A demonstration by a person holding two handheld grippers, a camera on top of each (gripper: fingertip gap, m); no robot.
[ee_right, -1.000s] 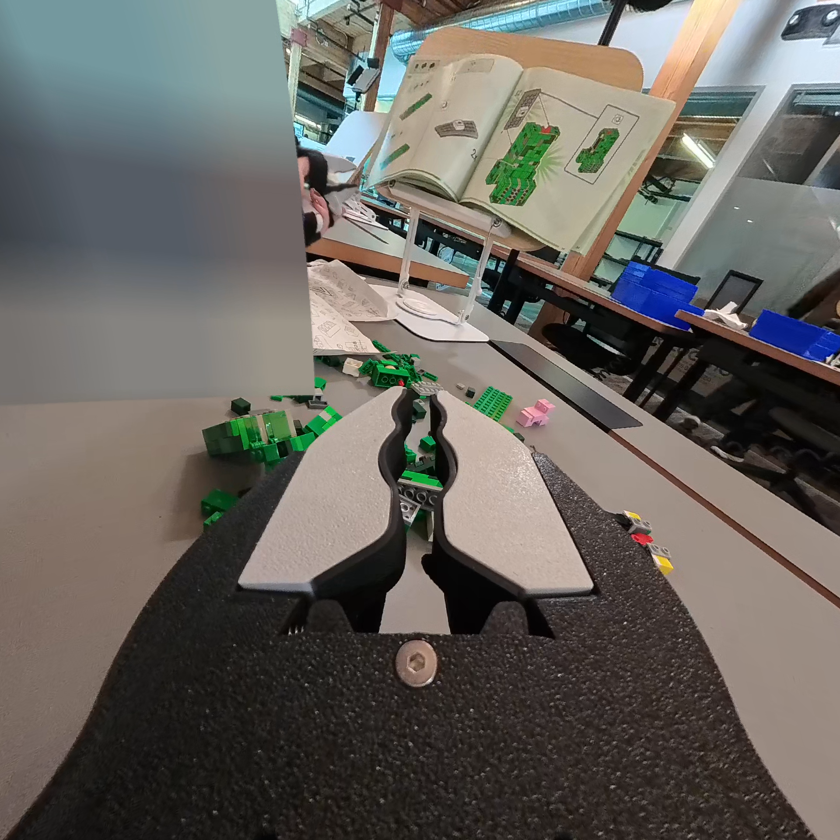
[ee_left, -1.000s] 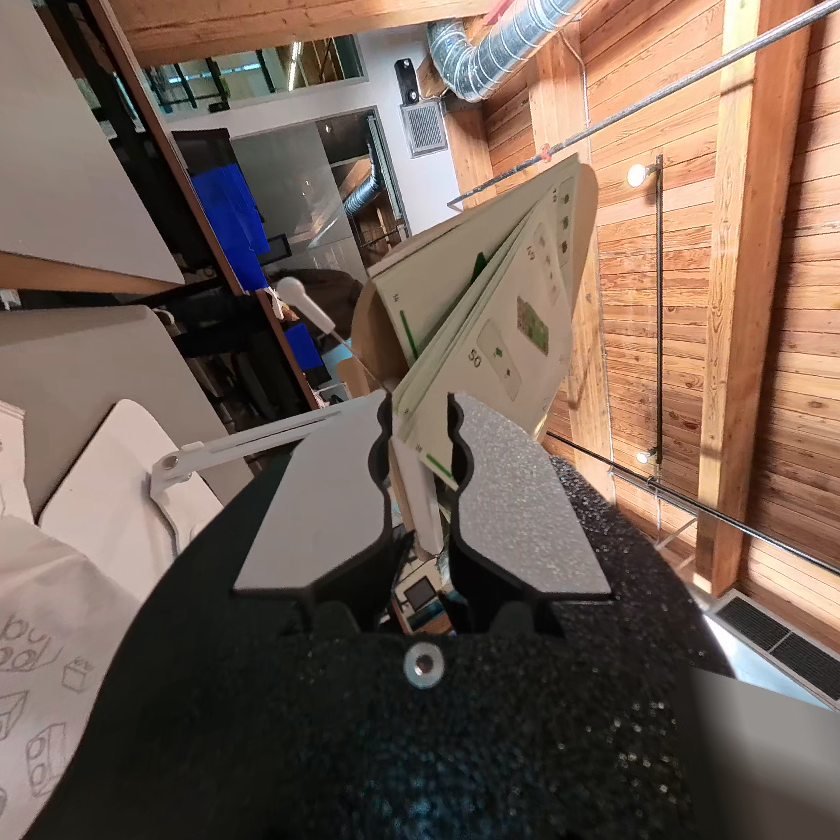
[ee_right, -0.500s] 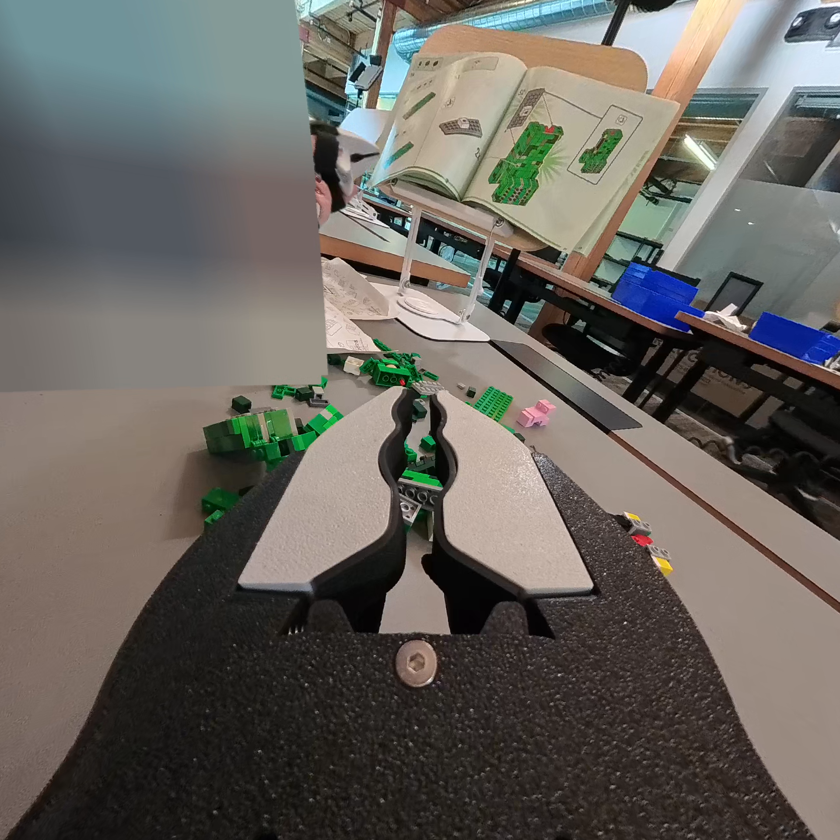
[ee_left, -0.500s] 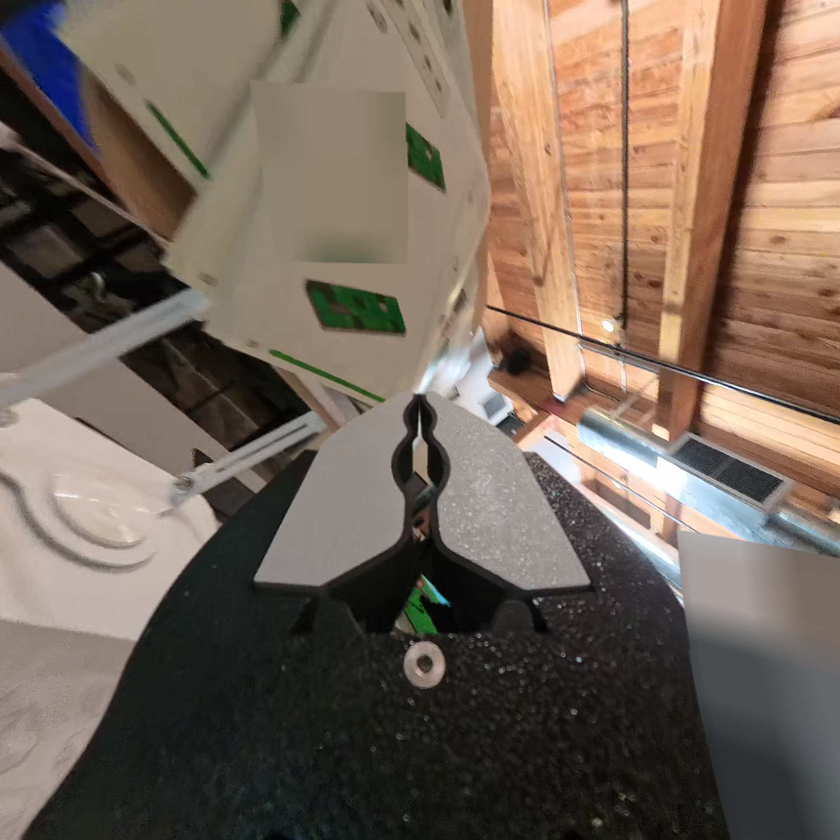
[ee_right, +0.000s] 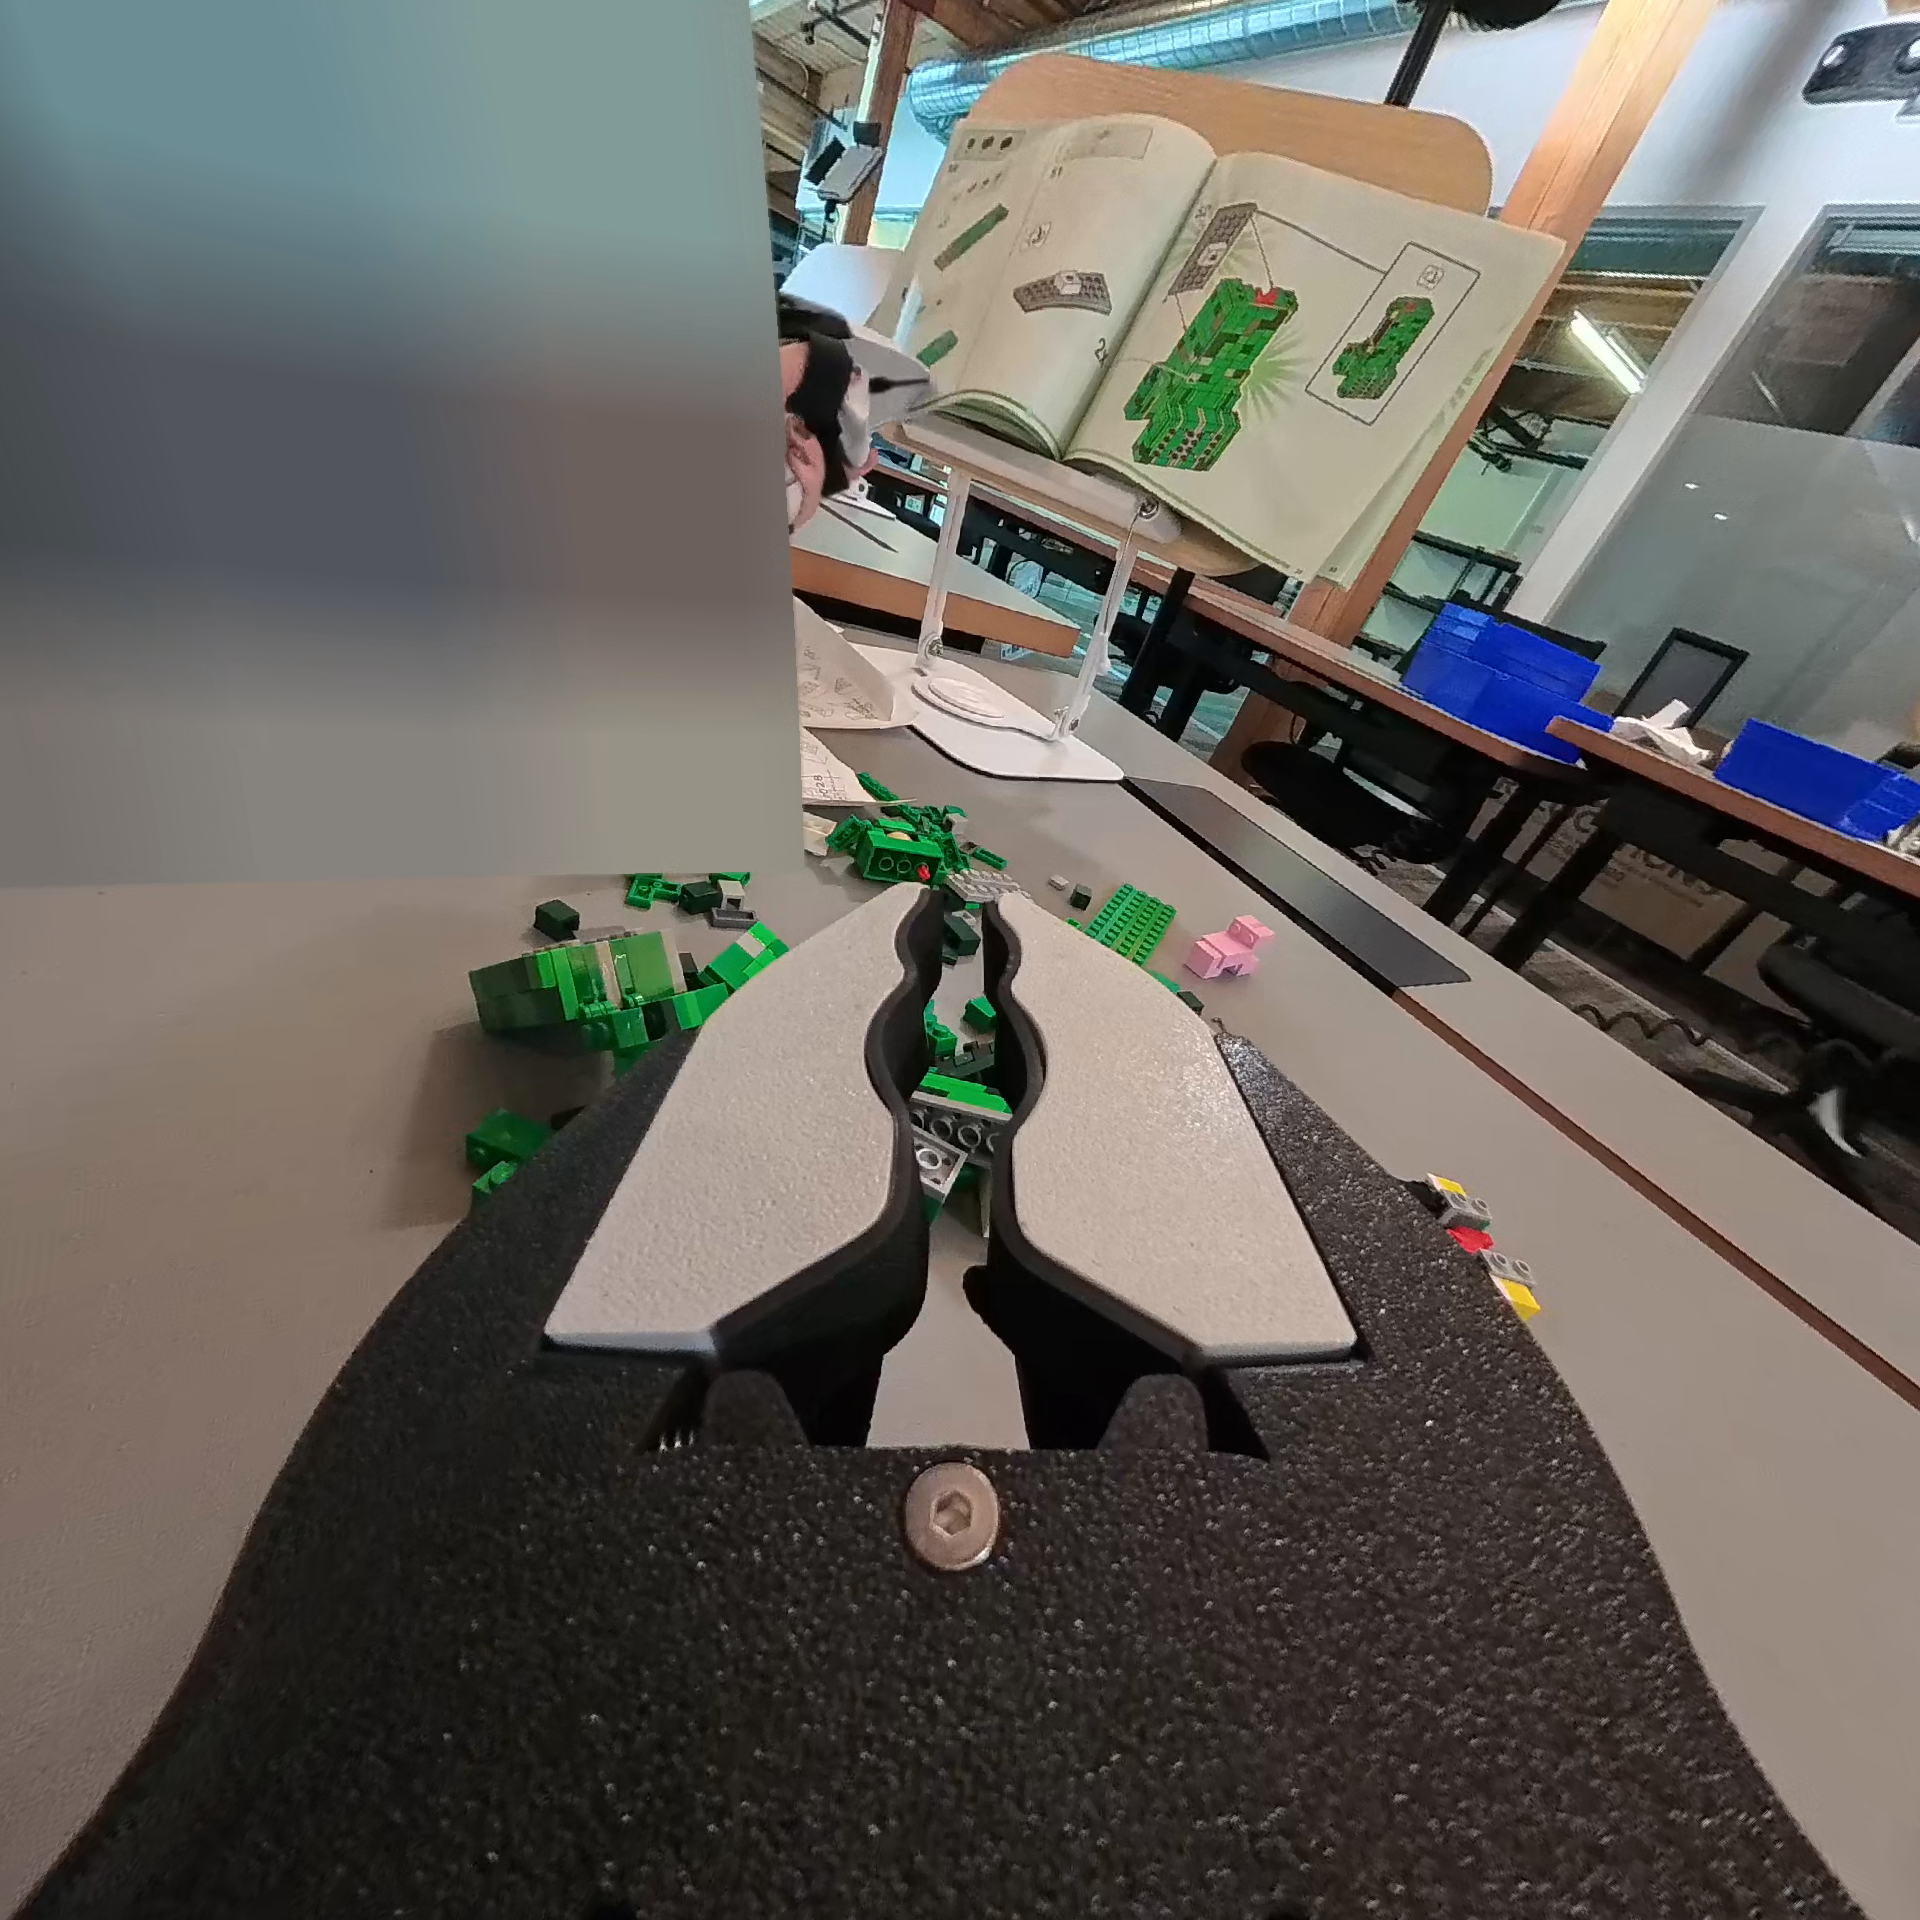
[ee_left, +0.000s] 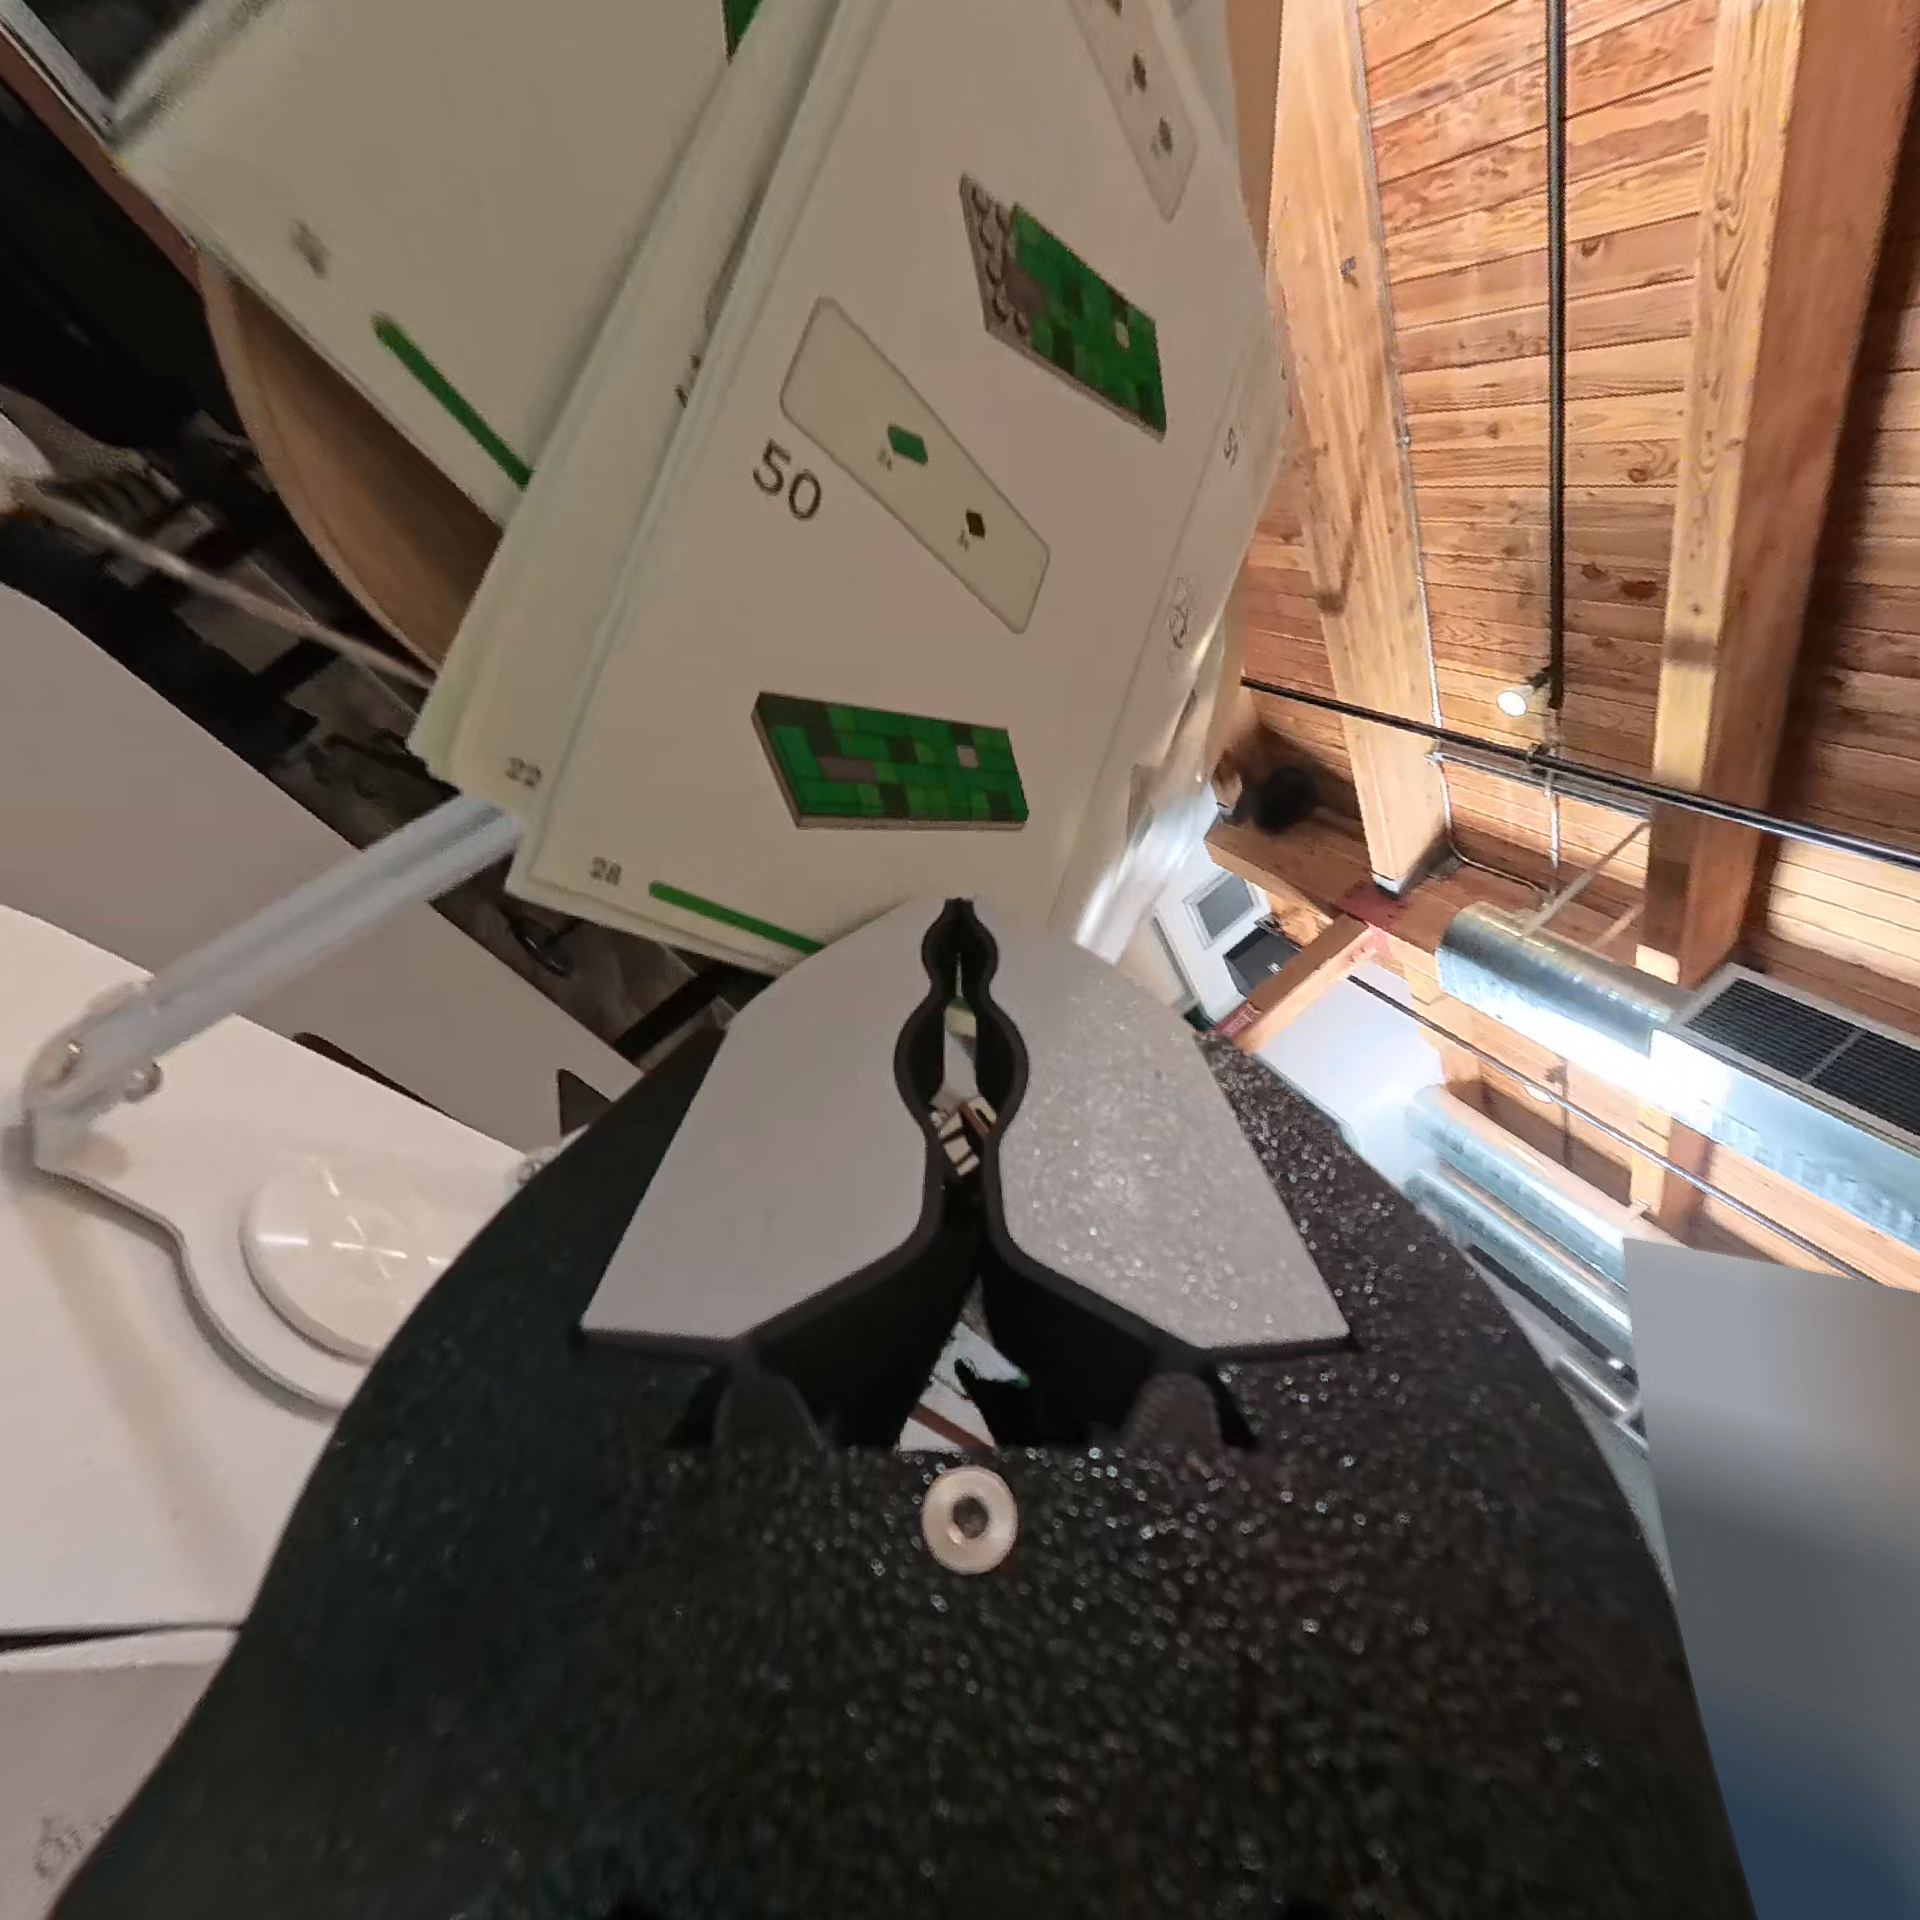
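An open building-instruction booklet (ee_left: 894, 468) rests on a white stand with a wooden back board (ee_right: 1195, 343). My left gripper (ee_left: 961, 912) is shut, and its tips pinch the lower edge of a left-hand page. It also shows in the right wrist view (ee_right: 847, 358), at the booklet's lower left corner. My right gripper (ee_right: 961, 904) hovers low over the grey table (ee_right: 208, 1039). Its jaws are nearly closed on a grey studded piece with green on top (ee_right: 951, 1138), which sits in the hollow between the fingers.
Loose green bricks (ee_right: 904, 847) and a green block assembly (ee_right: 582, 987) lie ahead of the right gripper. A pink figure (ee_right: 1231, 945) and small grey, red and yellow pieces (ee_right: 1481, 1236) lie to the right. The stand base (ee_right: 997, 717), printed paper (ee_right: 842, 686) and blue bins (ee_right: 1496, 675) are beyond. The left gripper's tips are roughly 50 cm from the right gripper's. To the pink figure (ee_right: 1231, 945): right tips about 25 cm, left tips about 40 cm.
The left gripper, open around the page corners a second ago, has shut and swung closer under the booklet. The right gripper has stayed still.
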